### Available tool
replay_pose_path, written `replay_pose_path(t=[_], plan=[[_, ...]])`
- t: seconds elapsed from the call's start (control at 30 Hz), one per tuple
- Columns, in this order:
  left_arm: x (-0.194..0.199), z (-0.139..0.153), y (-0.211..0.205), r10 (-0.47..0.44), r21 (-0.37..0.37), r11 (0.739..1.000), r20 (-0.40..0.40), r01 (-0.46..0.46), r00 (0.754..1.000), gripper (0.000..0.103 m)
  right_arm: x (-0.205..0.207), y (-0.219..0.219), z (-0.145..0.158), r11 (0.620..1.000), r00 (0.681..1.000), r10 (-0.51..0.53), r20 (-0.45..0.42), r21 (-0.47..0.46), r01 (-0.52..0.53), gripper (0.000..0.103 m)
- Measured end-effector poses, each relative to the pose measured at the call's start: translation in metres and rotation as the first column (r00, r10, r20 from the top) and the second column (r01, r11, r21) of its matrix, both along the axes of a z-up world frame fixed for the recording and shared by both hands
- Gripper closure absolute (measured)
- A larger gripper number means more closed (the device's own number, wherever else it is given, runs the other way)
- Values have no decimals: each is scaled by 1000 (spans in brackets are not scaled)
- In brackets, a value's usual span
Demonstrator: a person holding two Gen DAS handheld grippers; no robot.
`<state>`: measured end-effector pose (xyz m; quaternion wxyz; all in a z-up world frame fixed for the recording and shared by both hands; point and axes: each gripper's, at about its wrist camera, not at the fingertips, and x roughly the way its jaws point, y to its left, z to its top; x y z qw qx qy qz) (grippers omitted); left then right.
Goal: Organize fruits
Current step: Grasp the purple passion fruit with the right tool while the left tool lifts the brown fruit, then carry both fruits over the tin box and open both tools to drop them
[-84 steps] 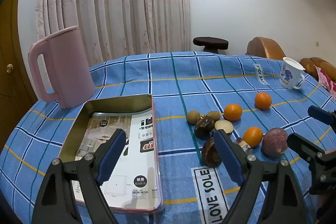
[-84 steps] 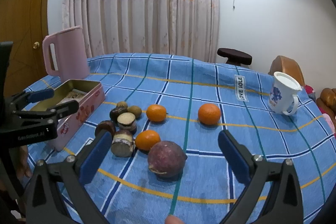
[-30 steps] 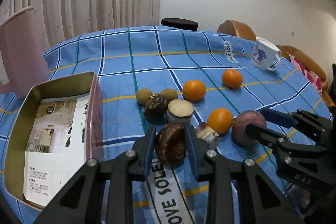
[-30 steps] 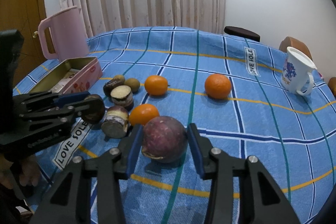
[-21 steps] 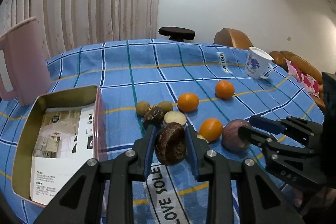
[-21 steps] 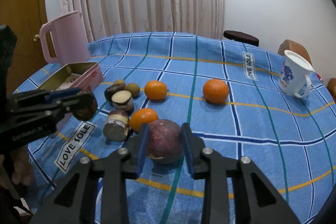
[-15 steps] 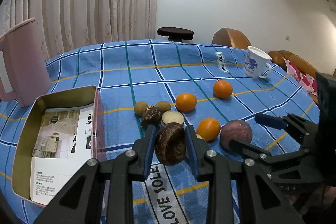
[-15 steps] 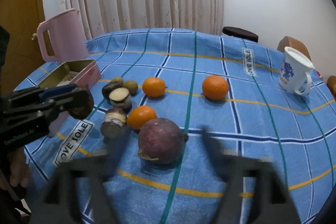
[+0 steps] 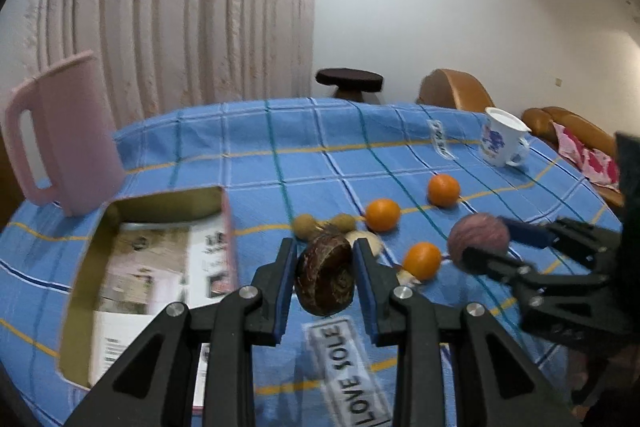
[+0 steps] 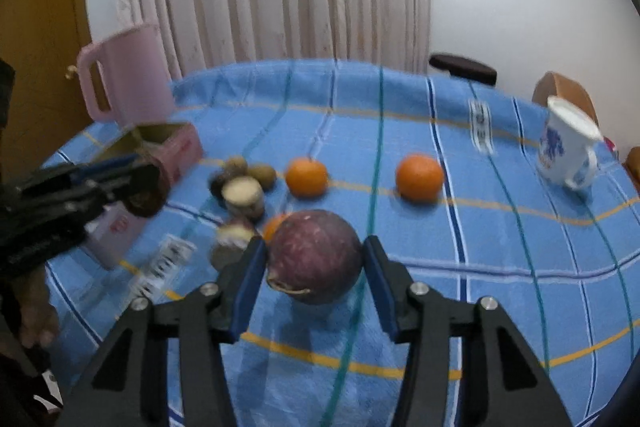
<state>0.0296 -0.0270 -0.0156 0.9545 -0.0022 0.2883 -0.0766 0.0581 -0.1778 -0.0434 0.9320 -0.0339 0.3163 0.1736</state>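
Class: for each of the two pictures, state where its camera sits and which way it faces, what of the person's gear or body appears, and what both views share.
Left wrist: on the left hand-held gripper, facing along its fingers, gripping a brown fruit beside the tin.
Right wrist: on the right hand-held gripper, just closing around a purple fruit; a hand shows lower left.
Shared: the white mug, the pink jug, the oranges, and each other's gripper.
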Motion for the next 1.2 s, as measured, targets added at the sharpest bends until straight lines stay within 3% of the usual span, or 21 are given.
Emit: replay_pose_path(t=[0.2,0.47,0.83,1.2], plan=[[-3,13,30,80,18,997,35,-81,996,72,3,38,33,995,990,93,103,12,-95,51],[1,10,74,180,27,983,24,-180,983,72,13,85,49,983,973,180,142,22,-185,51],[19,-12,120,243,4,970,-50,-243,969,72,25,143,31,958,953,282,112,20,-286,51],[28,-31,133,254,14,967,-92,-254,963,72,38,175,-3,939,938,344,31,-23,-344,51]])
